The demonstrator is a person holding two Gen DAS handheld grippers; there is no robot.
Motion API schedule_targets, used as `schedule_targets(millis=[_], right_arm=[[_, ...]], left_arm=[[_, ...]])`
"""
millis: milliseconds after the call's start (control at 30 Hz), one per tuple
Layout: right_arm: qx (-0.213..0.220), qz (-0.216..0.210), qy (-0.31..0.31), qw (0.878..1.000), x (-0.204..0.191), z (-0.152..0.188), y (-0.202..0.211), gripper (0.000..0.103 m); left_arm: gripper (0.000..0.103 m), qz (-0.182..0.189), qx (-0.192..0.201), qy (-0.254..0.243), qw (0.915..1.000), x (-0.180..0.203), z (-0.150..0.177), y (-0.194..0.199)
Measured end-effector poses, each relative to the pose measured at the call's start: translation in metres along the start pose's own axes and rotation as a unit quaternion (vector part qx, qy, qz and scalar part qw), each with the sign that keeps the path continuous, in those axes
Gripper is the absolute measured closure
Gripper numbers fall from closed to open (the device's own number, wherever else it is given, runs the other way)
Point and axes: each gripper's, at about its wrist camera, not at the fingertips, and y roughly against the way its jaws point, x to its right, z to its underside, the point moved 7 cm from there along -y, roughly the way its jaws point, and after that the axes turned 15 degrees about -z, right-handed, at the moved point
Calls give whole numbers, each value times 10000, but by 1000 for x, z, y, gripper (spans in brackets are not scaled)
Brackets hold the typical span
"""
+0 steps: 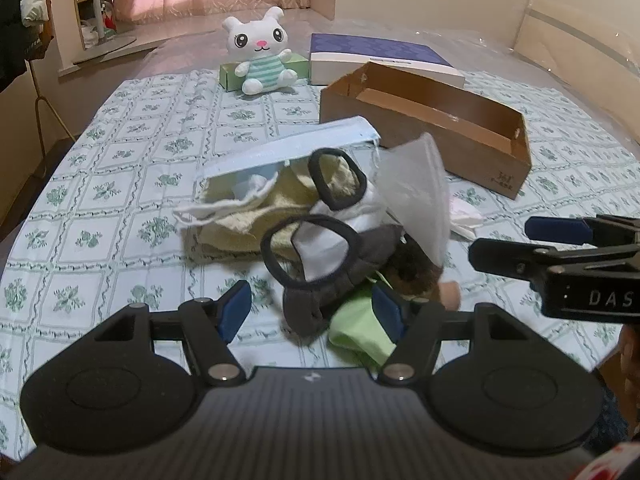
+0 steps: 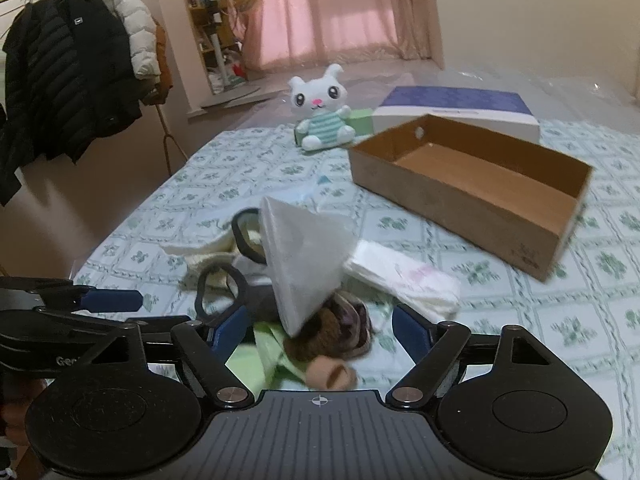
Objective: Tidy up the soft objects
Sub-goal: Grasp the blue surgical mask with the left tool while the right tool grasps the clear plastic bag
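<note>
The left wrist view shows a folded light-blue cloth [image 1: 288, 148] lying tilted on top of the heap of soft objects; from the right wrist view it is hidden behind a pale translucent cone-shaped fabric piece [image 2: 304, 256]. Only the right wrist view takes in the dark padded jackets on a rack [image 2: 68, 80] and a flat white folded pad [image 2: 404, 276] lying between the heap and the open brown cardboard box [image 2: 472, 184].

The heap sits in the middle of the bed, on the green floral checked bedspread [image 1: 120, 184], near the box. It is a loose tangle: a cream towel [image 1: 256, 216], 2 black elastic loops [image 1: 336, 178], grey cloth [image 1: 340, 280], a lime-green cloth [image 1: 360, 332], and a brown furry item [image 2: 332, 336].

The left gripper [image 1: 312, 312] has its fingers spread apart, flanking the grey cloth at the heap's near edge. The right gripper [image 2: 320, 328] has its fingers spread wide around the brown item and green cloth, gripping nothing.

A white plush rabbit in a striped outfit [image 1: 262, 56] sits upright beyond, beside a white-and-purple flat box [image 1: 380, 58].
</note>
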Motion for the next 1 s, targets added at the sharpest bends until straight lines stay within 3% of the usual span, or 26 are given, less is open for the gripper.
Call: schedule_targets(millis=[267, 467, 733, 1000], right_arm=[[20, 148, 245, 9996, -1, -25, -45, 30], [-174, 292, 140, 9993, 13, -28, -71, 40], [-234, 311, 109, 9992, 27, -27, -70, 96], [332, 505, 388, 9974, 31, -46, -44, 100]], left_arm=[[39, -83, 41, 74, 9999, -10, -19, -24], [39, -164, 163, 82, 9997, -19, -35, -40], [39, -221, 240, 51, 9995, -27, -46, -54], [47, -365, 501, -223, 9978, -34, -59, -63]])
